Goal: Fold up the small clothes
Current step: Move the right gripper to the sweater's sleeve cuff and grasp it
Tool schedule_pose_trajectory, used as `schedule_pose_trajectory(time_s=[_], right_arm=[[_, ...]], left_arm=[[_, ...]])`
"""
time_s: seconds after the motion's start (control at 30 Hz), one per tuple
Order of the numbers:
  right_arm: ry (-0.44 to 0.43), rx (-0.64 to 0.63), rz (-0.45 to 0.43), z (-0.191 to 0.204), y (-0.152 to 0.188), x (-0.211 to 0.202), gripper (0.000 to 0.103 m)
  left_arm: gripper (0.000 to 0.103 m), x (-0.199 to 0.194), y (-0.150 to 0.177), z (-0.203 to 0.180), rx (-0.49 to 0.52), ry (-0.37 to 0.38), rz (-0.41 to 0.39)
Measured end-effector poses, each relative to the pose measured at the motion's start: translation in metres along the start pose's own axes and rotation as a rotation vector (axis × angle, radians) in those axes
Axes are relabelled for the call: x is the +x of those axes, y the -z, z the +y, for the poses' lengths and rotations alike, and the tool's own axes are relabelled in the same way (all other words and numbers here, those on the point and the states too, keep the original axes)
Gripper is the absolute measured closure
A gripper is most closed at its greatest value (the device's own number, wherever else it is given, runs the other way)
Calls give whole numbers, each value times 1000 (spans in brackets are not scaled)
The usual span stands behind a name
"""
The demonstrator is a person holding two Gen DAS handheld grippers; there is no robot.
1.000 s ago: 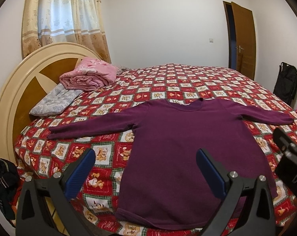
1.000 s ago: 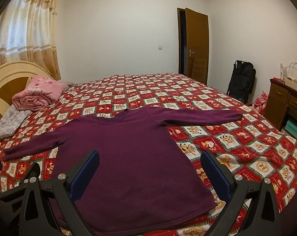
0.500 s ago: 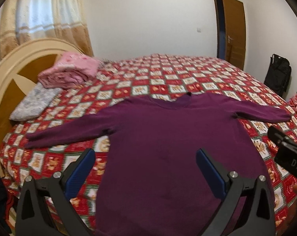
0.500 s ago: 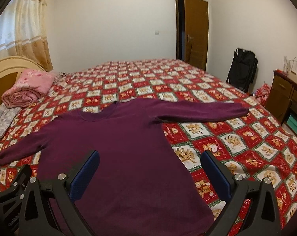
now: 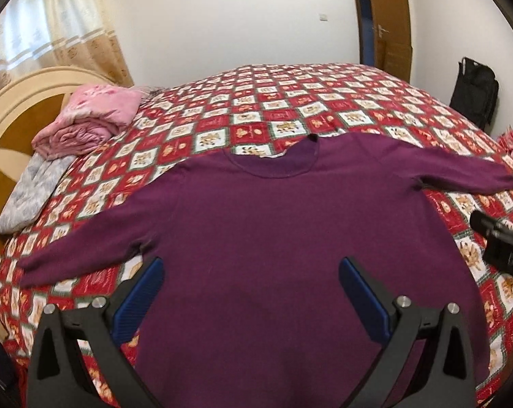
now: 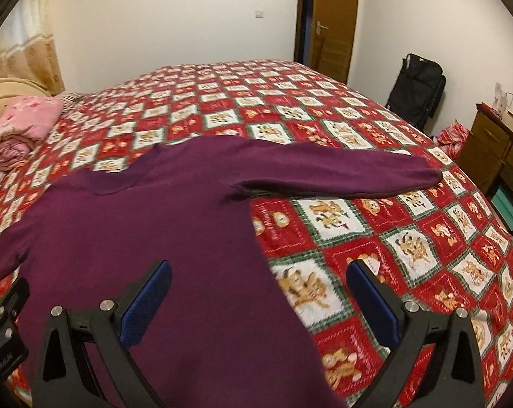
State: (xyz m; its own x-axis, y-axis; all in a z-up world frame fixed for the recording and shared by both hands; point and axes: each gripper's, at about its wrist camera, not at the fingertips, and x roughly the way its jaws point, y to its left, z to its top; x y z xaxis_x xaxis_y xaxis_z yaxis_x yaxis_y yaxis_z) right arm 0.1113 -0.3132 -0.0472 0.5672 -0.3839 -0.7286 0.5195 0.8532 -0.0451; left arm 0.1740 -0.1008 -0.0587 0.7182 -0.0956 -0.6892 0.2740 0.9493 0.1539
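Note:
A purple long-sleeved sweater [image 5: 273,234] [image 6: 147,231] lies flat on the bed, front up, both sleeves stretched out sideways, collar toward the far side. My left gripper [image 5: 251,292] hovers open above the sweater's lower body, nothing between its blue pads. My right gripper [image 6: 258,295] is open too, over the sweater's right side edge, where purple cloth meets the bedspread. The right sleeve [image 6: 341,173] runs out to the right. The sweater's hem is hidden below the gripper frames in both views.
The bed has a red, white and green checked bedspread [image 6: 375,234]. A folded pink quilt [image 5: 86,122] and a grey pillow [image 5: 28,200] lie by the cream headboard [image 5: 15,102]. A black bag [image 6: 418,91] stands near the door; a wooden dresser [image 6: 494,156] is at right.
Both grippers have moved forward and lower over the bed, so the sweater fills more of each view. Both stay open and hold nothing.

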Motion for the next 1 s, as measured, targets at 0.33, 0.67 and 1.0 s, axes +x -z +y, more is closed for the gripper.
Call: schedule_pose_trajectory(time_s=[0.33, 0.67, 1.0], right_arm=[[22, 40, -39, -49, -30, 42, 1], [284, 449, 57, -265, -71, 132, 25], [387, 627, 162, -349, -75, 192, 25]], left_arm=[[0, 30, -28, -11, -31, 35, -8], [0, 73, -32, -26, -50, 22, 56], [0, 103, -35, -42, -42, 4, 115]])
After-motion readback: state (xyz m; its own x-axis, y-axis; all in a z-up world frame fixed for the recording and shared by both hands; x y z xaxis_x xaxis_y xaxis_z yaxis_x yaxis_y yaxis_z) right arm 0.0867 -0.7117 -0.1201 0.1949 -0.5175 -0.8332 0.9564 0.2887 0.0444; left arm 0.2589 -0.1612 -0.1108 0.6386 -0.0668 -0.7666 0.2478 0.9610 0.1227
